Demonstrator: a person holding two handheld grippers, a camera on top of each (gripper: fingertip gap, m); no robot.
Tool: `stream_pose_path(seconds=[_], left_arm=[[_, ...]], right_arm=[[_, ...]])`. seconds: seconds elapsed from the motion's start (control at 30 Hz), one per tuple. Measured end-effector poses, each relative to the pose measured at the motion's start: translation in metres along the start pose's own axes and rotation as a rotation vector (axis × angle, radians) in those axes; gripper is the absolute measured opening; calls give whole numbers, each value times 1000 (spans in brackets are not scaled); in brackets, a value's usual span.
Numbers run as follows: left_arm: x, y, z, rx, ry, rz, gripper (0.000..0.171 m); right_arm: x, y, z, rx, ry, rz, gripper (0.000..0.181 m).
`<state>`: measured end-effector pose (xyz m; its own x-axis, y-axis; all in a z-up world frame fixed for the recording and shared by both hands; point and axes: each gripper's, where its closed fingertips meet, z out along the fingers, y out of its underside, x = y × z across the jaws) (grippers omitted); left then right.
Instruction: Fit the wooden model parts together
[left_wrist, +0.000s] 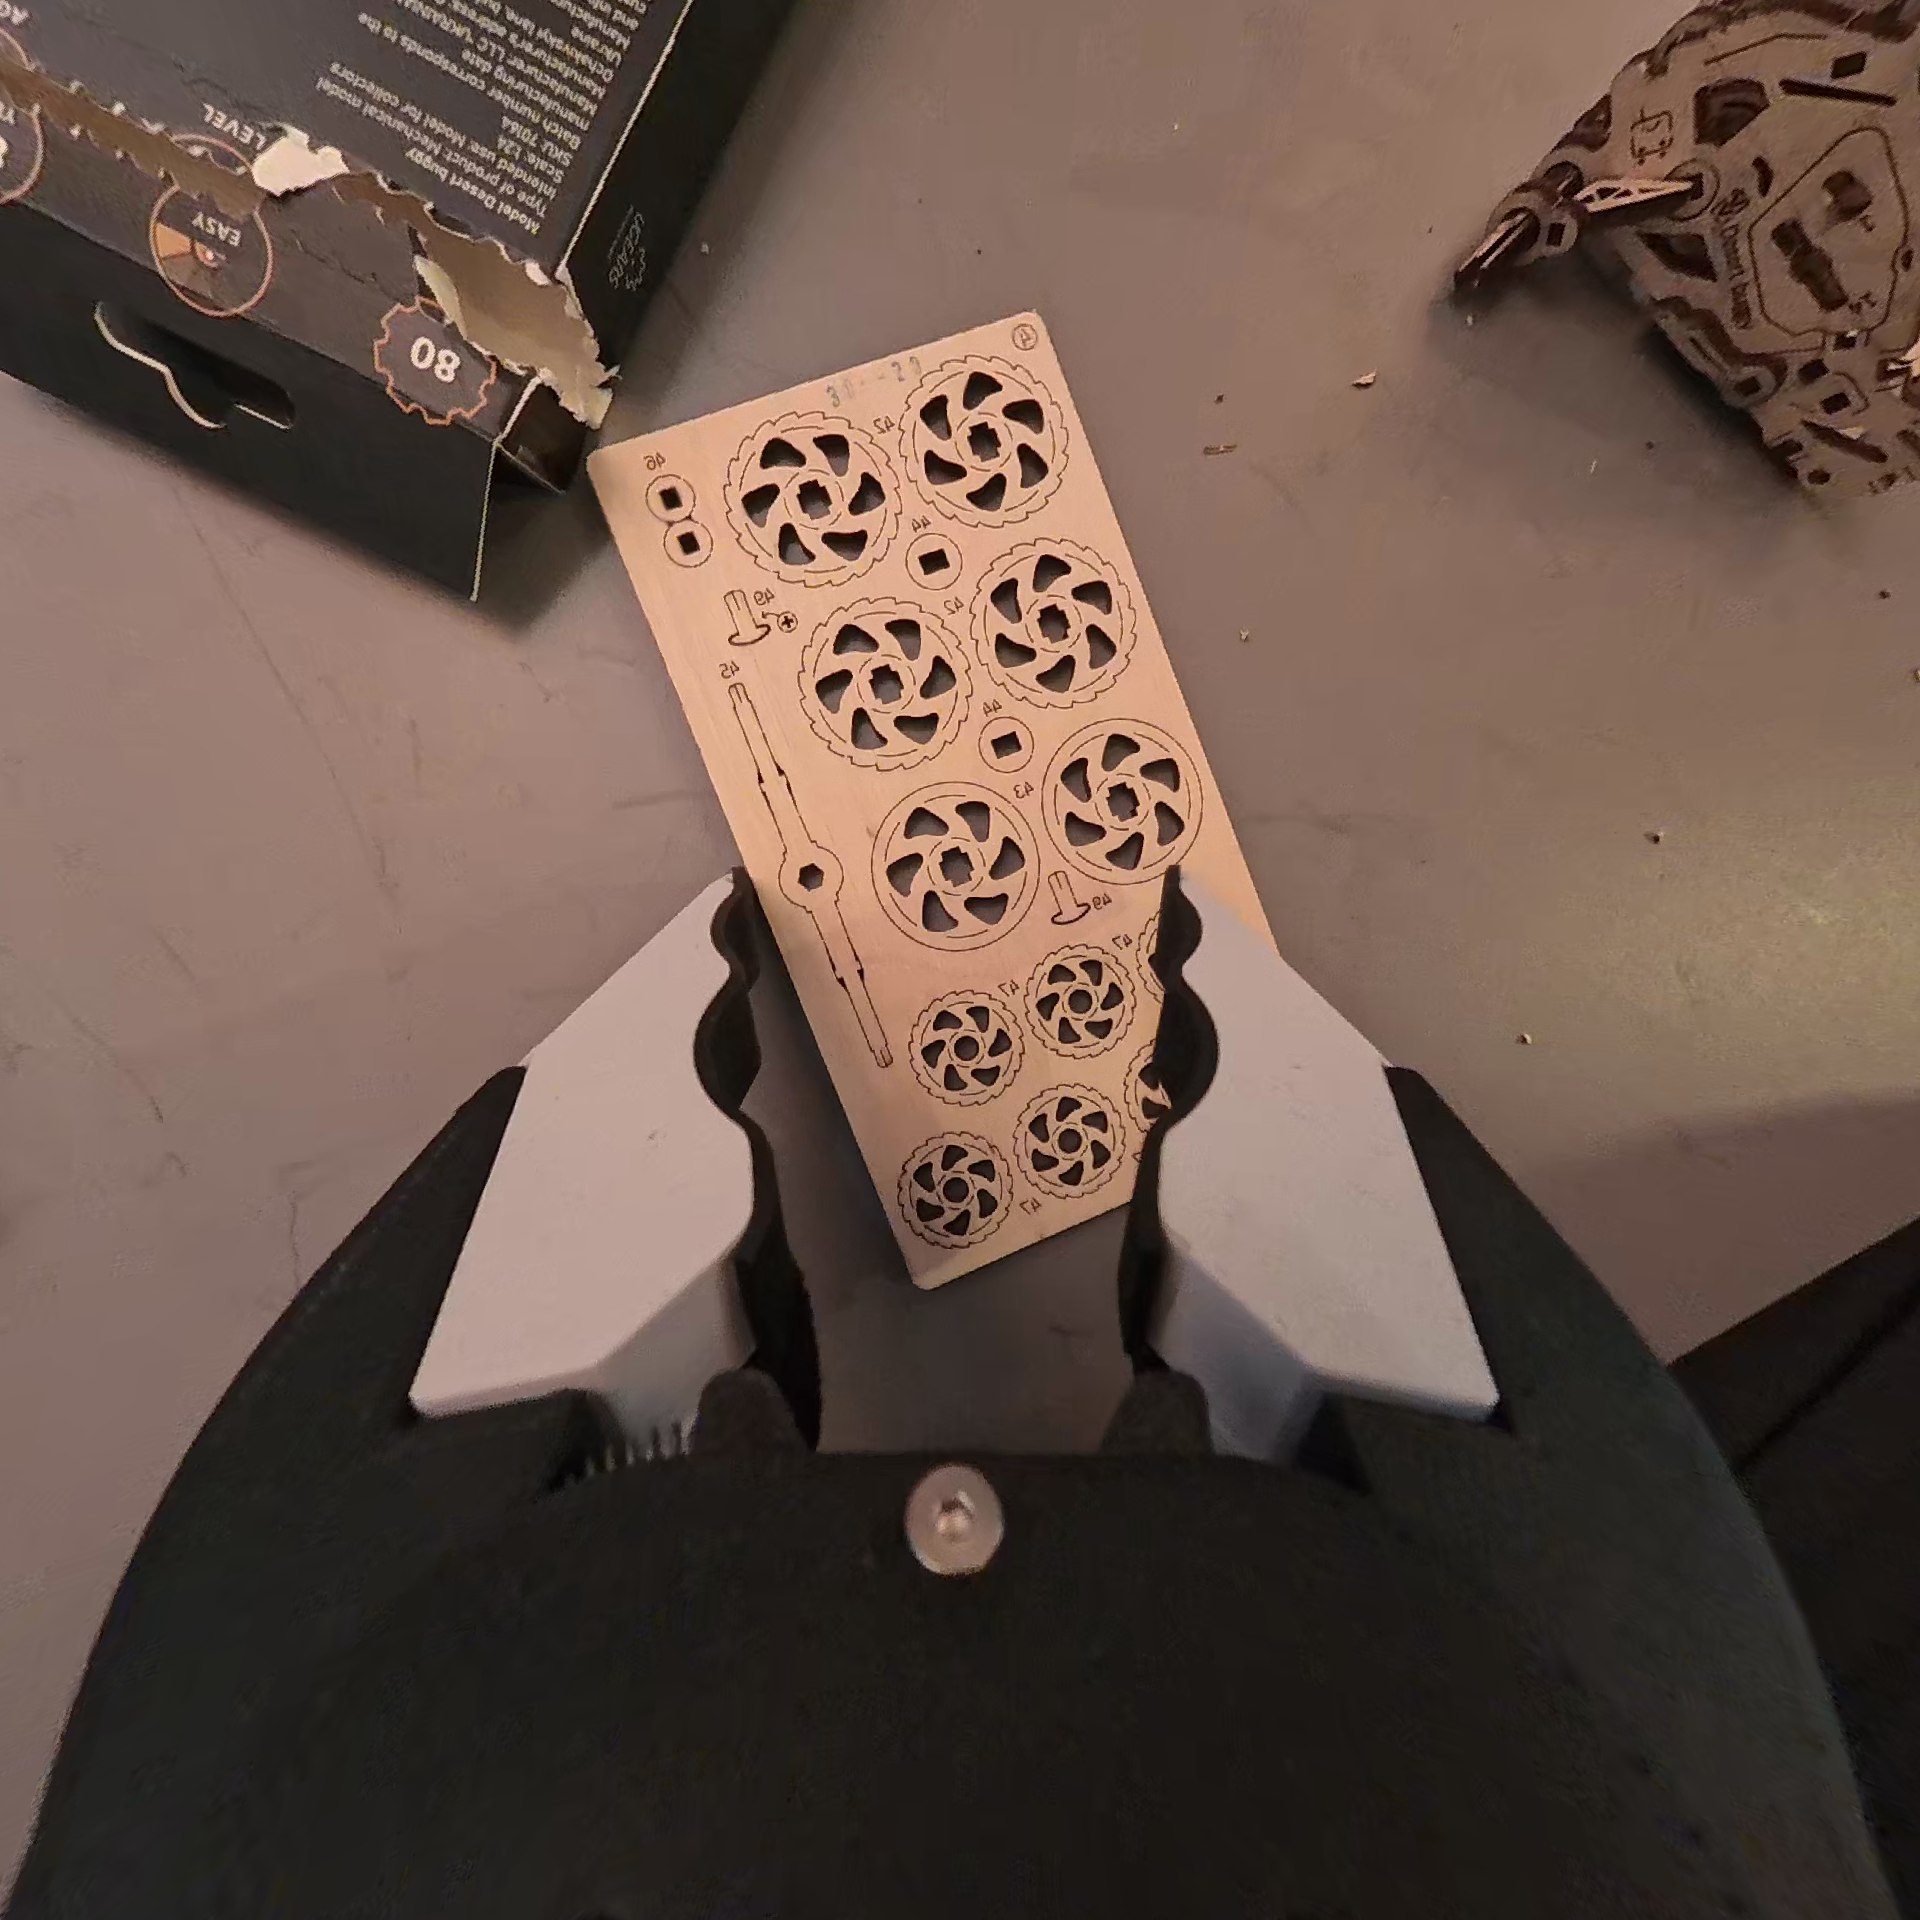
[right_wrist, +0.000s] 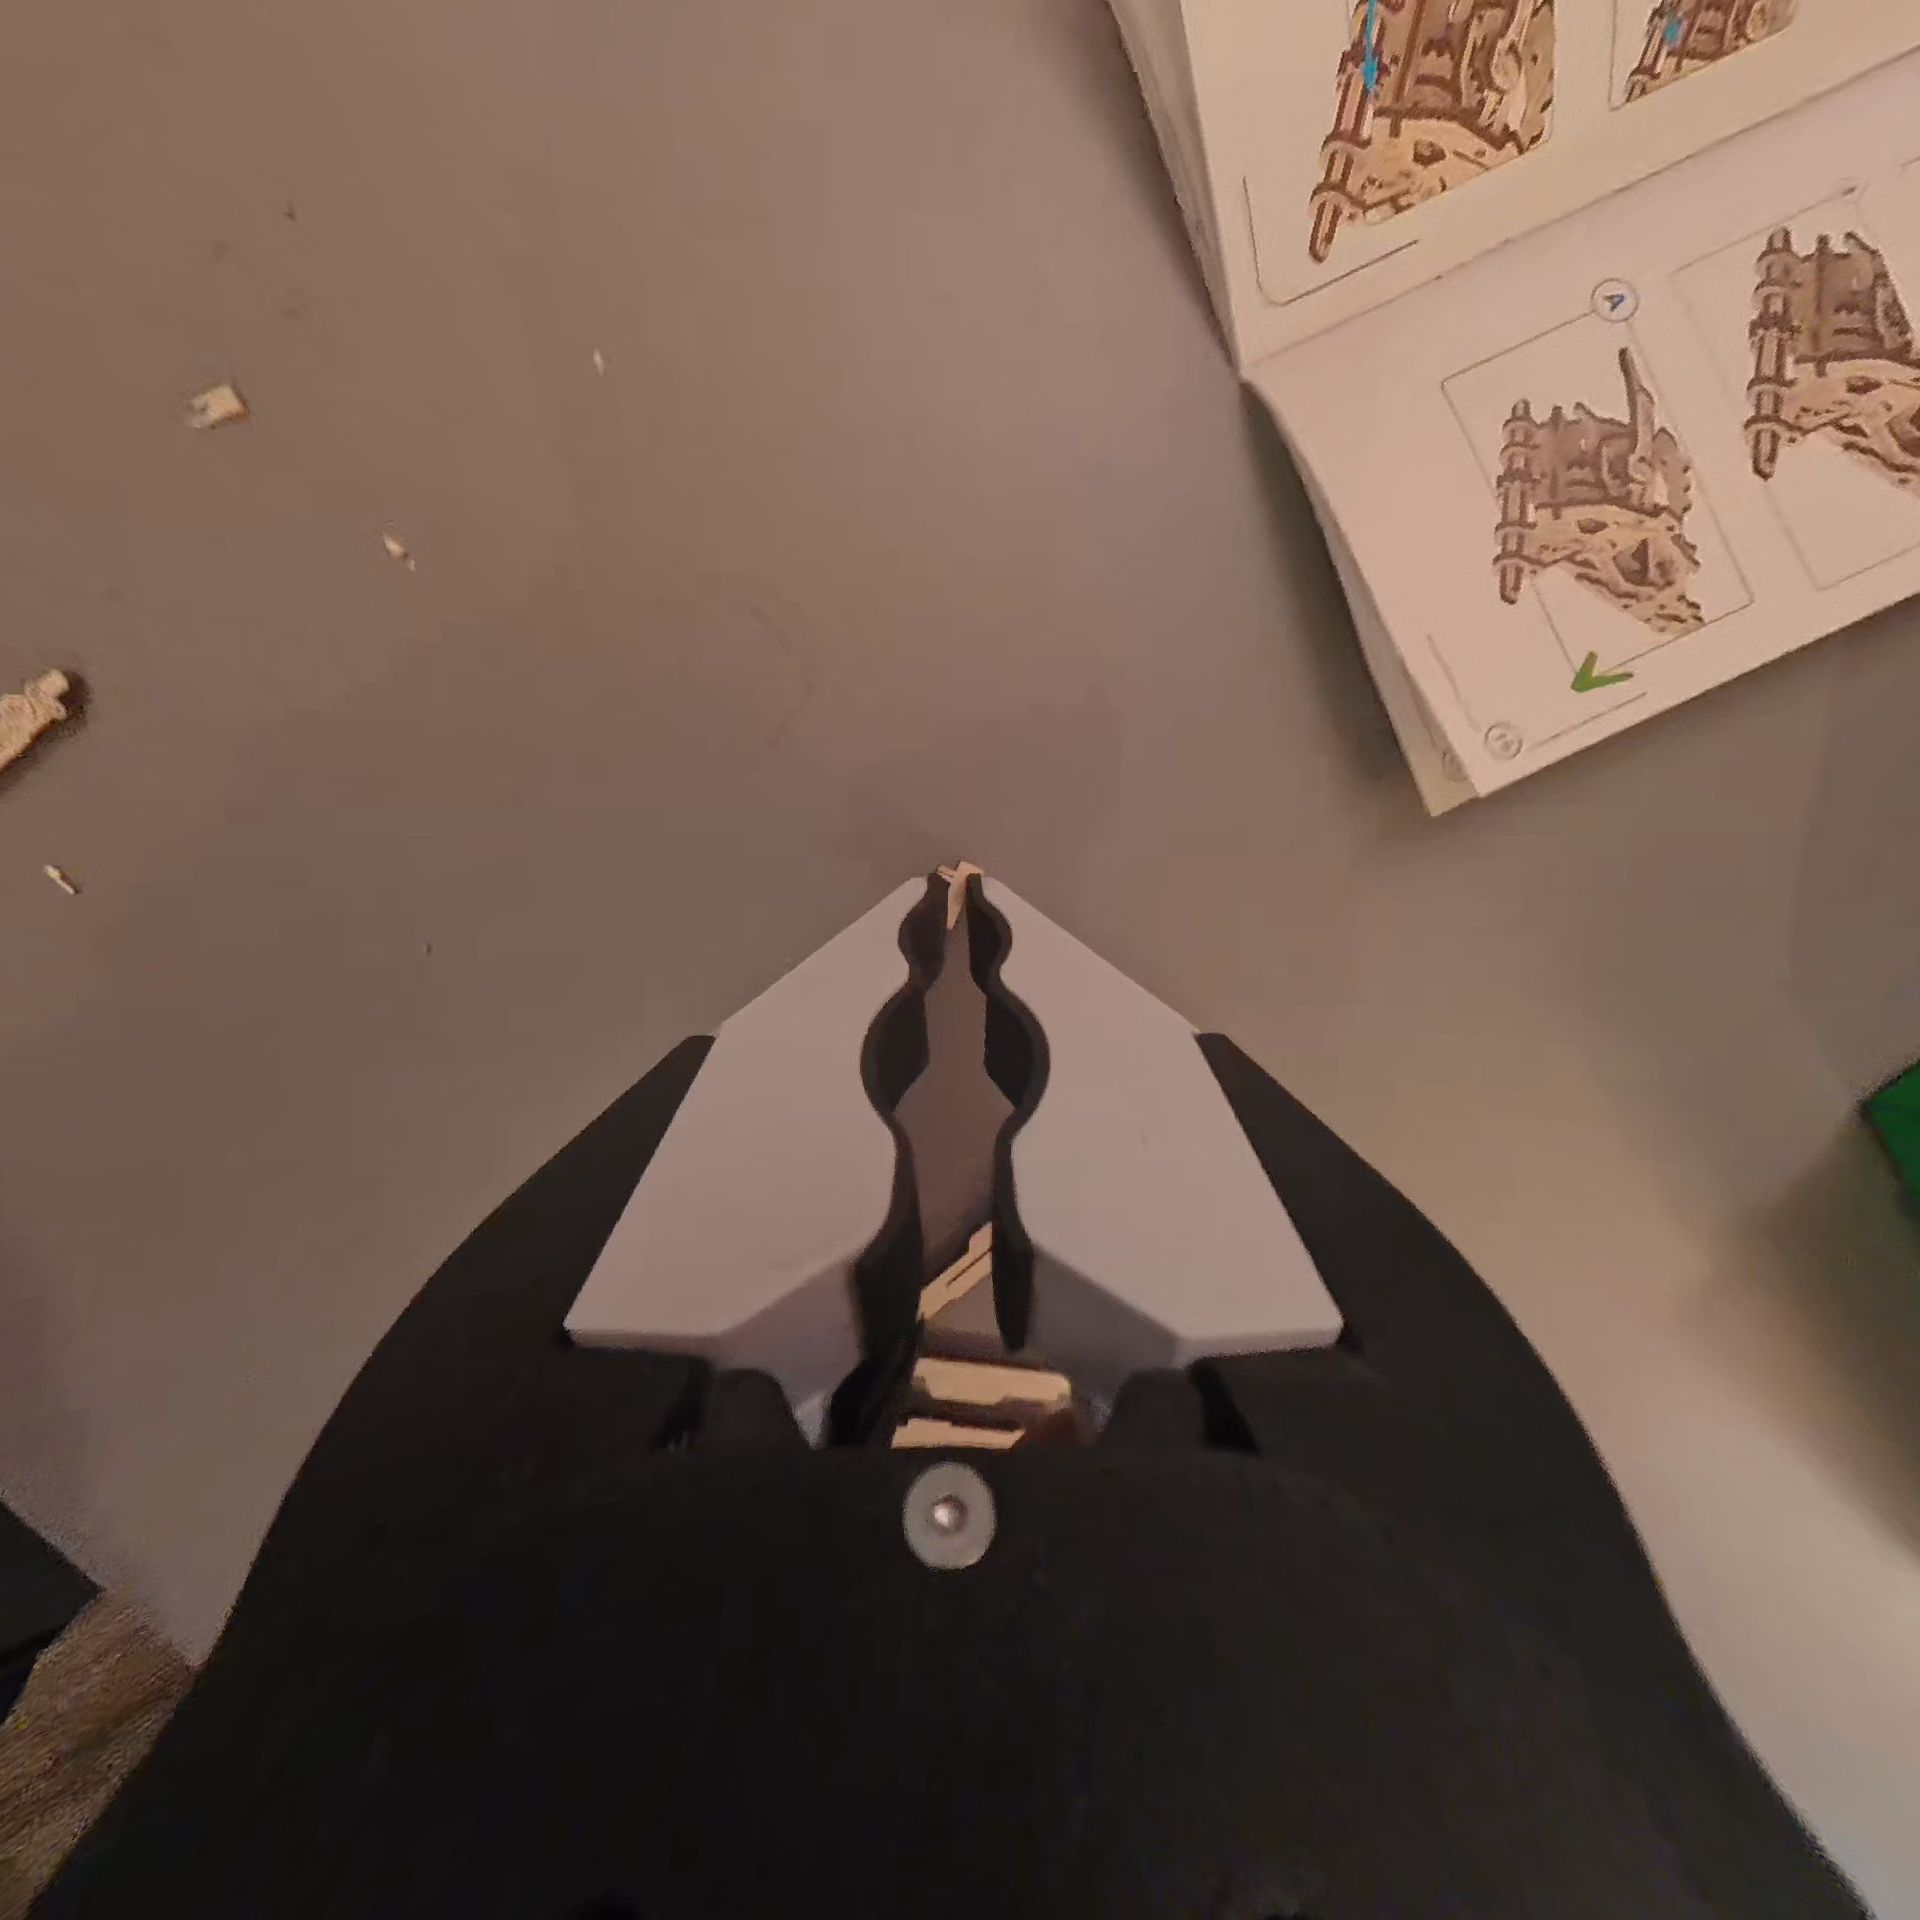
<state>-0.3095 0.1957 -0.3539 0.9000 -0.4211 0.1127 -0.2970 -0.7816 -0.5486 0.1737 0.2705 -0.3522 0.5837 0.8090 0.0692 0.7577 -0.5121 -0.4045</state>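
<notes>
The wooden parts sheet (left_wrist: 914, 790) lies flat on the grey desk (left_wrist: 1455, 727), its near end between the spread fingers of the left gripper (left_wrist: 956, 894), which holds nothing. The right gripper (right_wrist: 954, 883) is pinched on a small wooden piece (right_wrist: 956, 888) at its tips. To do this well, probably steady the sheet with the left and keep the piece square. The half-built model (left_wrist: 1756, 239) sits well apart, near the torn box (left_wrist: 312, 239).
</notes>
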Motion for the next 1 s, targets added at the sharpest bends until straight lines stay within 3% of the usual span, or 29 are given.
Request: stream_pose_path(seconds=[0.17, 0.2, 0.3, 0.47, 0.6, 0.67, 0.83, 0.9, 1.0], left_arm=[[0, -2, 2, 4, 1, 6, 75], [1, -2, 2, 3, 1, 7, 75], [2, -2, 2, 9, 8, 3, 78], [2, -3, 1, 6, 21, -25, 77], [0, -3, 1, 10, 14, -26, 72], [-1, -3, 1, 4, 6, -17, 71], [0, -2, 2, -6, -9, 0, 74], [1, -2, 2, -10, -12, 3, 74], [1, -2, 2, -4, -8, -4, 75]], right_arm=[[6, -34, 16, 42, -37, -64, 3], [6, -39, 16, 37, -56, -64, 15], [11, -41, -3, 32, -65, -51, 20], [11, 20, -36, -78, -20, 83, 18], [7, 72, -35, -188, 42, 155, 11], [4, 67, -32, -129, 24, 173, 0], [26, 30, -13, -81, 84, 91, 0], [34, 11, -14, -74, 120, 63, 14], [-13, -40, -25, 74, -9, -27, 22]])
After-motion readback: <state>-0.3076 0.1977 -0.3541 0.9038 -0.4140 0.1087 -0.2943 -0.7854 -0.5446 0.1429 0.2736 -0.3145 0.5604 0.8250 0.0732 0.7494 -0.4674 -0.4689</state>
